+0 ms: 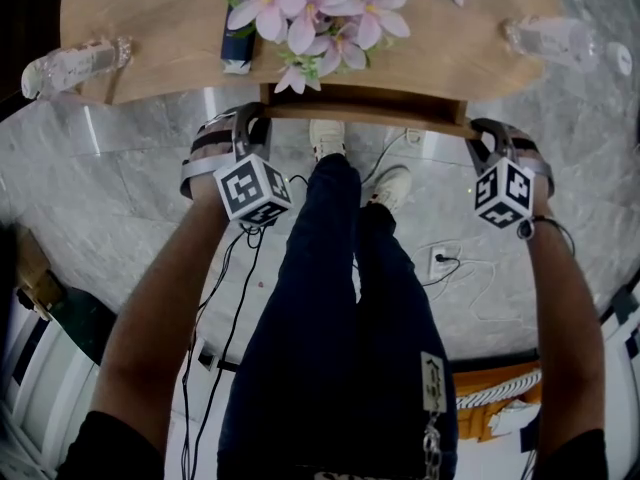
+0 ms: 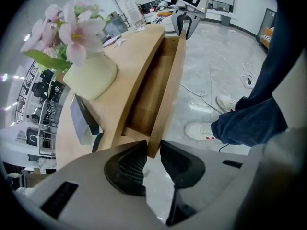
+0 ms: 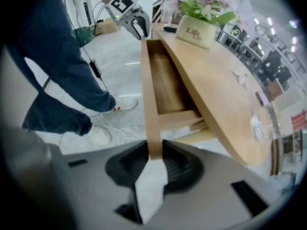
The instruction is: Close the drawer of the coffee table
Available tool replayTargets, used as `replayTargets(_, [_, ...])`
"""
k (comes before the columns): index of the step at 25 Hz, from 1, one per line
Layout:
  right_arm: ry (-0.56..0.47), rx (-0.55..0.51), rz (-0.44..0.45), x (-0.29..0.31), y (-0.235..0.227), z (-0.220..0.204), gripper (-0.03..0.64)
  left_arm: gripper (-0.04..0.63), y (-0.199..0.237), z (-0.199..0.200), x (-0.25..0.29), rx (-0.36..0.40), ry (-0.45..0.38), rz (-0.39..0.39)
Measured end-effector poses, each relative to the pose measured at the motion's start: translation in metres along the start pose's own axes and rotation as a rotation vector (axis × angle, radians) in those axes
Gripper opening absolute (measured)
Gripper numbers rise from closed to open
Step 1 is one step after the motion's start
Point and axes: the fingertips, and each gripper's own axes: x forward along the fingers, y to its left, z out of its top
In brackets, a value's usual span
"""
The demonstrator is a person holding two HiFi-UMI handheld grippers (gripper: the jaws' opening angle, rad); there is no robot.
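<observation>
While the shallow light-wood drawer [image 1: 365,105] stands pulled out from the near long edge of the oval light-wood coffee table [image 1: 150,13], both grippers are on its front panel. Drawer interior is bare wood in both gripper views.

Left gripper [image 2: 152,150]: grey, black-padded jaws closed narrow on the left end of the drawer's front panel, one pad on each face.

Right gripper [image 3: 153,152]: jaws clamped likewise on the panel's right end; panel edge sits between the pads.

Each gripper shows in the other's view at the far end of the panel.

On the table top, near the middle above the drawer: pink artificial flowers [image 1: 310,8] in a cream ceramic pot [image 2: 91,75]. Clear plastic bottle [image 1: 70,65] lies at the table's left end, a second clear bottle [image 1: 550,38] at its right end.

Person's dark blue trouser legs [image 1: 340,318] and white shoes [image 1: 327,138] stand on grey marble floor [image 1: 120,168] in front of the table, between the two grippers.
</observation>
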Motion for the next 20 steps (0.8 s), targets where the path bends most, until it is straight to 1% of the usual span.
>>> replayTargets(3, [-0.012,0.041,-0.011,0.001,-0.016,0.003,0.109,0.112,0.017,0.005,0.006,0.005,-0.001,0.006])
replayTargets(7, [-0.026,0.090,-0.019,0.003,-0.032,0.005,0.118,0.112,0.026,0.008,0.008,0.004,0.001,0.012])
replayTargets(9, [-0.027,0.097,-0.016,0.004,-0.036,0.005,0.121,0.112,0.028,0.010,0.009,0.002,0.006,0.020])
replayTargets(11, [-0.029,0.112,-0.013,0.004,-0.036,0.004,0.121,0.112,0.027,0.010,0.009,-0.010,0.011,0.022])
replayTargets(12, [-0.032,0.154,-0.013,0.004,-0.036,0.003,0.123,0.114,0.027,0.010,0.009,-0.031,0.013,0.025])
replayTargets(13, [-0.036,0.235,-0.013,0.005,-0.037,0.002,0.131,0.118,0.028,0.009,0.010,-0.067,0.016,0.030])
replayTargets(14, [-0.043,0.351,-0.010,0.005,-0.038,0.000,0.143,0.124,0.029,0.008,0.010,-0.122,0.019,0.038])
replayTargets(16, [-0.053,0.613,0.001,0.006,-0.039,-0.005,0.161,0.133,0.031,0.004,0.007,-0.269,0.020,0.062])
replayTargets(17, [-0.053,0.720,0.005,0.005,-0.038,-0.008,0.163,0.135,0.032,0.002,0.005,-0.340,0.016,0.080])
replayTargets(18, [-0.053,0.796,0.003,0.002,-0.039,-0.010,0.166,0.130,0.033,0.000,0.000,-0.405,0.010,0.102])
replayTargets(19, [-0.056,0.840,-0.007,-0.002,-0.039,-0.012,0.169,0.113,0.035,-0.002,-0.007,-0.465,0.000,0.126])
replayTargets(20, [-0.064,0.863,-0.021,-0.008,-0.040,-0.012,0.169,0.087,0.039,-0.005,-0.017,-0.523,-0.014,0.151])
